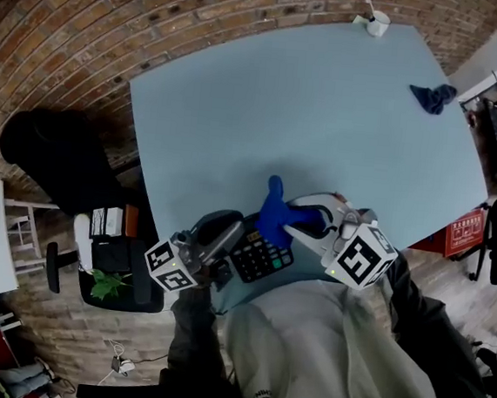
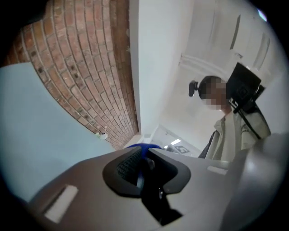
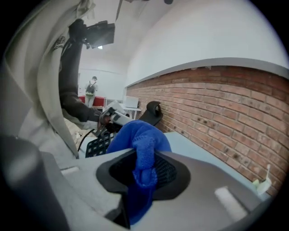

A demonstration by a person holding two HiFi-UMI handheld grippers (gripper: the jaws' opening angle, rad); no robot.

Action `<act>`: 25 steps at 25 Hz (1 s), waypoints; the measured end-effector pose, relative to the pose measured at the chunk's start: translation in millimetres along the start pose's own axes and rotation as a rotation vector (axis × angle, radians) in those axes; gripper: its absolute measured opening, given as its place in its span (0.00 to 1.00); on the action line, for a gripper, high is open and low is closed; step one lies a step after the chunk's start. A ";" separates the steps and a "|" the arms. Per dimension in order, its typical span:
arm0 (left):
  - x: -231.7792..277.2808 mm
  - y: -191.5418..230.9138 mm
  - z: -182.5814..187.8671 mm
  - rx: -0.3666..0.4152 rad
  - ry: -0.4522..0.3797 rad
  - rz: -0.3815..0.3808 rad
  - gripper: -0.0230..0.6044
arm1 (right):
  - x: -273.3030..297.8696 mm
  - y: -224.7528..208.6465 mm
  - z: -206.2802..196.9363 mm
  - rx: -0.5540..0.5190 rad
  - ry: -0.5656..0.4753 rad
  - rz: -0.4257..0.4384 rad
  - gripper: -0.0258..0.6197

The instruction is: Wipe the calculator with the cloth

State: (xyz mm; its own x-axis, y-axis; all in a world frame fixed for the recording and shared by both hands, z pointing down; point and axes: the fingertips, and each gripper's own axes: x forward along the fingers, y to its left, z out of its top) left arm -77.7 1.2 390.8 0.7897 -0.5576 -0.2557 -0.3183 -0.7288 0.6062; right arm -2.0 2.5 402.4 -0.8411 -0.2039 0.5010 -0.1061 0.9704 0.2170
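We see a light blue table (image 1: 343, 124) with a brick wall behind it and a black chair (image 1: 47, 152) at its left side. At the near edge, just in front of the person, is the black calculator (image 1: 262, 256). The left gripper (image 2: 143, 155) has its jaws almost together on the thin edge of it. The right gripper (image 3: 146, 153) is clamped on the bright blue cloth (image 1: 273, 214), which bulges out past the pads and meets the far end of the calculator, covering that part.

Only the head view shows a second, darker cloth (image 1: 432, 98) at the far right of the table and a red box (image 1: 465, 233) on the floor. Its writing is too small for us to read. A white cup (image 1: 378, 23) stands at the far edge.
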 end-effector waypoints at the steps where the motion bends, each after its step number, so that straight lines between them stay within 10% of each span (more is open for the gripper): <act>1: 5.6 -3.6 -2.4 0.041 0.037 0.004 0.10 | 1.1 -6.4 4.5 -0.015 0.006 -0.012 0.19; 6: 21.0 -6.4 -12.1 0.170 0.199 0.024 0.10 | 20.3 7.7 28.9 -0.192 0.063 0.041 0.19; 14: -16.1 27.9 17.1 -0.034 -0.142 0.206 0.10 | 21.6 4.5 -17.9 -0.137 0.196 -0.085 0.19; 21: 7.6 34.9 1.5 -0.046 -0.113 0.288 0.10 | 40.6 86.7 18.0 -0.364 0.215 0.044 0.19; 25: -4.0 35.6 11.6 -0.074 -0.158 0.272 0.10 | 20.6 94.0 -15.1 -0.303 0.256 0.143 0.19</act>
State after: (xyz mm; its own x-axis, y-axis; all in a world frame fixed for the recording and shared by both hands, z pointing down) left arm -98.3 -27.1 404.6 0.5880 -0.7869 -0.1872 -0.4627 -0.5171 0.7201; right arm -21.3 87.6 445.8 -0.6733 -0.1326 0.7274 0.1949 0.9172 0.3476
